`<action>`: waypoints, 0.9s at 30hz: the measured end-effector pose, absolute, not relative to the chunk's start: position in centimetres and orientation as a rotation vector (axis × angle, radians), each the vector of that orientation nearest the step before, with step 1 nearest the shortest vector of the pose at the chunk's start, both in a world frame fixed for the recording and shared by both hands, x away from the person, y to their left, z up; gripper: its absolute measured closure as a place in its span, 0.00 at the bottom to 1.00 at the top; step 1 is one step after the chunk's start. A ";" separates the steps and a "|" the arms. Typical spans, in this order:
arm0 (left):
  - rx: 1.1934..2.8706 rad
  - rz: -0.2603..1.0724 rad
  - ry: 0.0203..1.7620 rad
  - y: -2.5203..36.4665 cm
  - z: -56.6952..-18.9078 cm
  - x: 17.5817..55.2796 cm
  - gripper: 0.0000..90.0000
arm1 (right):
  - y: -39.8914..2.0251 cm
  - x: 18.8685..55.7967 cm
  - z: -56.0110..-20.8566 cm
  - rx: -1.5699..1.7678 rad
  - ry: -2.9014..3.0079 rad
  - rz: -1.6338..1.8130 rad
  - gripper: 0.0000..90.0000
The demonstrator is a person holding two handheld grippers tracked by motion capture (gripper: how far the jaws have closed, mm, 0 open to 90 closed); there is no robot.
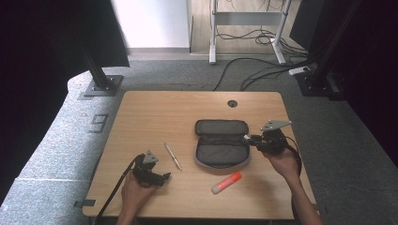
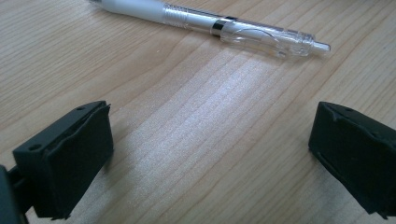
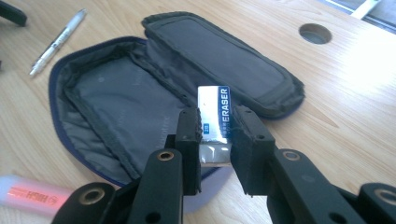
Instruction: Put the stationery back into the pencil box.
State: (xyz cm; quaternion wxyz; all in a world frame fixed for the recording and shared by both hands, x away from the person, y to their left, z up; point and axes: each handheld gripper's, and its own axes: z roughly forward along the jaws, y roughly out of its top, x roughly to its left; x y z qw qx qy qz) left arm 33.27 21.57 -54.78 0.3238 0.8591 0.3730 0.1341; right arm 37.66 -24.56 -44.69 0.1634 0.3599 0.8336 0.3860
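Nearest me, my left gripper sits low on the table, close to the front edge, well to the near-left of the pencil case. Its jaws stand wide apart with bare wood between them, gripping nothing. Just ahead of those jaws lies the white pen, clear of both pads; from above I see it lying at a slant between this gripper and the case, touching neither.

Also on the near side, the orange highlighter lies just in front of the case's near rim, apart from it, with open wood all round.

Now the right gripper: its jaws are clamped on the eraser, the white block with the blue sleeve standing up between the pads. In the high view that gripper hangs at the case's right end, by the rim. In the right gripper view the eraser sits over the near rim of the unzipped case, whose grey lining lies spread open beyond it, with the folded-back lid along the far side.

Past the case there's plenty of bare table to the far edge, broken by the round cable hole behind the lid. The right edge of the table runs close beside my right hand.
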 end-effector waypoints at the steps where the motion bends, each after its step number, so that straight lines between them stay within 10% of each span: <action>1: 2.254 0.352 0.979 21.6 -54.8 33.3 0.00 | -24.3 37.6 -44.7 1.016 2.379 1.104 0.80; 27: 2.253 0.352 0.979 21.6 -54.8 33.3 0.00 | -21.3 38.0 -47.4 0.957 2.457 1.069 0.80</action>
